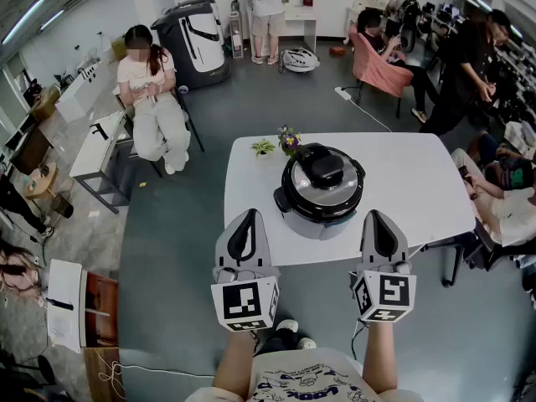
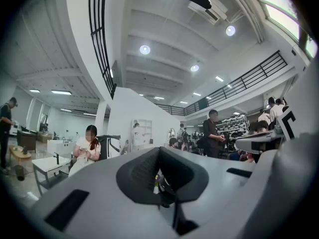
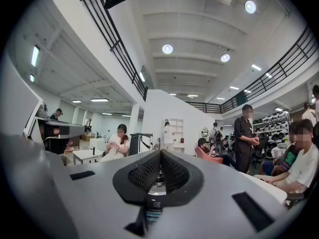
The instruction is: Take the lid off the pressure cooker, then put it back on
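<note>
A black and silver pressure cooker (image 1: 320,193) stands on the white table (image 1: 410,174) near its front edge, with its black lid (image 1: 322,172) on top. My left gripper (image 1: 249,215) is held level at the table's front edge, to the left of the cooker and apart from it, jaws shut on nothing. My right gripper (image 1: 374,216) is held the same way to the cooker's right, also shut and holding nothing. In the left gripper view the left gripper's (image 2: 159,151) jaws meet at the tip. In the right gripper view a sliver of the cooker (image 3: 156,184) shows behind the right gripper's (image 3: 160,156) closed jaws.
Two small potted plants (image 1: 289,139) (image 1: 263,146) stand at the table's far edge behind the cooker. A person sits on a chair (image 1: 151,90) at far left. Other people sit close to the table's right end (image 1: 502,191). A pink chair (image 1: 381,69) stands beyond.
</note>
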The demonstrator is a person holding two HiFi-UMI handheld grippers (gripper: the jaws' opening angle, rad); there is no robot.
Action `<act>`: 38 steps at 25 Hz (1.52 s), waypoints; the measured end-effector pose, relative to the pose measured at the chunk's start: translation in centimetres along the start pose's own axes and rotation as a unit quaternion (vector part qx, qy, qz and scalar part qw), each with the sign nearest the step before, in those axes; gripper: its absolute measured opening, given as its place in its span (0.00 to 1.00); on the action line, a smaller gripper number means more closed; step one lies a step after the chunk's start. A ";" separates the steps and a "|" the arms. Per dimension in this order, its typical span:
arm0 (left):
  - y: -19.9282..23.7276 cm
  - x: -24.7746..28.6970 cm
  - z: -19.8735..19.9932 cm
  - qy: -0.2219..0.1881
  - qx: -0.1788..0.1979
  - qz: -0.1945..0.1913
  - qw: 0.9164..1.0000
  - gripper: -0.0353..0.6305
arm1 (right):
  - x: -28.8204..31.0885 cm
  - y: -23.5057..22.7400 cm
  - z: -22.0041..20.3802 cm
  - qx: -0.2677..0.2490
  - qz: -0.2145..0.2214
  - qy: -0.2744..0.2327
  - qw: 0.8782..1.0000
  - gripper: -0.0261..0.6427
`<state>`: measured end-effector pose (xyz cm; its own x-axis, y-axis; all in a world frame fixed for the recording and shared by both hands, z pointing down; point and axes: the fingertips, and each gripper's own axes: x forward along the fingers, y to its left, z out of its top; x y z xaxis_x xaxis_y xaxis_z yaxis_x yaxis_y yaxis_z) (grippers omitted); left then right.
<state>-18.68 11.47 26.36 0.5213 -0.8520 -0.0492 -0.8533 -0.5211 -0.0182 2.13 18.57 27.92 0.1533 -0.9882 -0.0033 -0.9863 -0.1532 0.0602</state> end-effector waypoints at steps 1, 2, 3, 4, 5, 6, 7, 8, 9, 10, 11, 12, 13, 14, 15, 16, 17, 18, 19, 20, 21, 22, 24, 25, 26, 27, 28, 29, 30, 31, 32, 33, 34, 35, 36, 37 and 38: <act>0.1 0.0 0.1 0.000 0.000 0.000 1.000 0.07 | 0.1 0.1 0.0 0.000 0.000 0.001 1.000 0.06; 0.1 0.1 0.1 0.000 0.000 0.000 1.000 0.07 | 0.1 0.1 0.0 0.000 0.001 0.002 1.000 0.06; 0.2 0.1 0.1 0.000 0.000 -0.001 1.000 0.07 | 0.2 0.2 0.0 0.000 0.001 0.002 1.000 0.06; 0.3 0.2 0.1 0.000 0.000 -0.001 1.000 0.07 | 0.3 0.3 0.0 0.000 0.002 0.003 1.000 0.06; 0.4 0.3 0.0 0.001 0.000 -0.001 1.000 0.07 | 0.4 0.3 -0.1 0.000 0.002 0.004 1.000 0.06; 0.4 0.4 -0.1 0.001 -0.001 -0.002 1.000 0.07 | 0.5 0.4 -0.3 0.000 0.002 0.005 1.000 0.06; 0.5 0.6 -0.3 0.002 -0.002 -0.002 1.000 0.07 | 0.6 0.4 -0.4 0.000 0.001 0.006 1.000 0.06; 0.6 0.7 -0.4 0.002 -0.003 -0.003 1.000 0.07 | 0.7 0.4 -0.6 0.000 0.001 0.007 1.000 0.06; 0.7 0.8 -0.5 0.003 -0.005 -0.004 1.000 0.07 | 0.8 0.5 -0.7 -0.001 0.000 0.008 1.000 0.06; 0.8 1.0 -0.6 0.004 -0.008 -0.006 1.000 0.07 | 1.0 0.5 -0.8 -0.002 0.000 0.009 1.000 0.06; 0.9 1.2 -0.7 0.005 -0.010 -0.007 1.000 0.07 | 1.1 0.5 -0.9 -0.002 0.000 0.010 1.000 0.06; 1.0 1.4 -0.9 0.006 -0.011 -0.008 1.000 0.07 | 1.3 0.6 -1.0 -0.003 -0.001 0.011 1.000 0.06; 1.3 1.6 -1.1 0.008 -0.011 -0.008 1.000 0.07 | 1.6 0.6 -1.1 -0.003 -0.002 0.011 1.000 0.06; 1.5 1.9 -1.3 0.009 -0.012 -0.008 1.000 0.07 | 1.9 0.6 -1.3 -0.003 -0.004 0.012 1.000 0.06; 1.8 2.1 -1.6 0.011 -0.014 -0.007 1.000 0.07 | 2.2 0.5 -1.6 -0.002 -0.006 0.013 1.000 0.06; 2.1 2.4 -1.9 0.013 -0.017 -0.005 1.000 0.07 | 2.5 0.4 -1.9 0.000 -0.009 0.015 1.000 0.06; 2.3 2.8 -2.3 0.015 -0.019 -0.003 1.000 0.07 | 2.7 0.3 -2.3 0.002 -0.012 0.018 1.000 0.06; 2.6 3.1 -2.7 0.018 -0.022 -0.003 1.000 0.07 | 3.0 0.3 -2.7 0.004 -0.013 0.022 1.000 0.07; 2.7 3.4 -3.1 0.020 -0.025 -0.005 0.999 0.07 | 3.3 0.3 -3.1 0.006 -0.011 0.025 1.000 0.09; 2.9 3.6 -3.4 0.022 -0.030 -0.007 0.999 0.07 | 3.5 0.4 -3.4 0.007 -0.007 0.029 1.000 0.12; 3.0 3.7 -3.6 0.023 -0.035 -0.009 0.999 0.08 | 3.6 0.6 -3.6 0.007 -0.003 0.032 0.999 0.15; 3.2 3.8 -3.7 0.023 -0.041 -0.011 0.999 0.10 | 3.7 0.9 -3.8 0.007 0.002 0.036 0.999 0.18; 3.3 4.0 -3.9 0.023 -0.049 -0.017 0.998 0.22 | 3.8 1.3 -4.1 0.006 0.008 0.045 0.999 0.26; 3.3 4.2 -4.1 0.023 -0.052 -0.020 0.998 0.27 | 3.9 1.4 -4.4 0.005 0.012 0.049 0.999 0.30; 3.3 4.5 -4.4 0.024 -0.054 -0.022 0.998 0.31 | 4.0 1.5 -4.8 0.006 0.015 0.053 0.998 0.33; 3.3 4.8 -4.6 0.025 -0.054 -0.023 0.998 0.33 | 4.3 1.5 -5.1 0.006 0.018 0.056 0.998 0.37; 3.2 5.2 -4.9 0.027 -0.054 -0.025 0.998 0.34 | 4.6 1.5 -5.3 0.007 0.021 0.058 0.998 0.39; 3.1 5.6 -5.1 0.029 -0.054 -0.028 0.998 0.34 | 4.9 1.5 -5.4 0.006 0.022 0.060 0.998 0.40; 3.0 5.9 -5.2 0.032 -0.053 -0.030 0.998 0.34 | 5.2 1.4 -5.4 0.004 0.024 0.062 0.998 0.42; 2.8 6.3 -5.3 0.034 -0.054 -0.032 0.997 0.35 | 5.4 1.3 -5.4 0.002 0.025 0.063 0.998 0.43; 2.7 6.7 -5.4 0.037 -0.054 -0.034 0.997 0.35 | 5.7 1.1 -5.4 -0.001 0.026 0.064 0.998 0.44; 2.5 7.2 -5.6 0.038 -0.054 -0.035 0.997 0.35 | 6.2 1.0 -5.5 -0.003 0.027 0.064 0.998 0.44; 2.4 7.7 -5.9 0.040 -0.053 -0.036 0.997 0.35 | 6.7 0.8 -5.8 -0.004 0.028 0.065 0.997 0.44; 2.4 8.3 -6.2 0.041 -0.052 -0.036 0.997 0.35 | 7.3 0.6 -6.1 -0.005 0.030 0.066 0.997 0.44; 2.3 8.8 -6.5 0.042 -0.051 -0.036 0.997 0.35 | 7.8 0.4 -6.3 -0.006 0.033 0.067 0.997 0.44; 2.2 9.4 -6.6 0.044 -0.051 -0.036 0.997 0.35 | 8.4 0.2 -6.5 -0.007 0.037 0.069 0.997 0.44; 2.2 9.9 -6.7 0.045 -0.051 -0.035 0.997 0.35 | 8.9 0.0 -6.6 -0.009 0.042 0.071 0.997 0.45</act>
<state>-15.34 1.57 32.48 0.5819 -0.8124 0.0376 -0.8119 -0.5776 0.0843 3.92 9.79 34.48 0.0792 -0.9863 0.1446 -0.9950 -0.0693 0.0718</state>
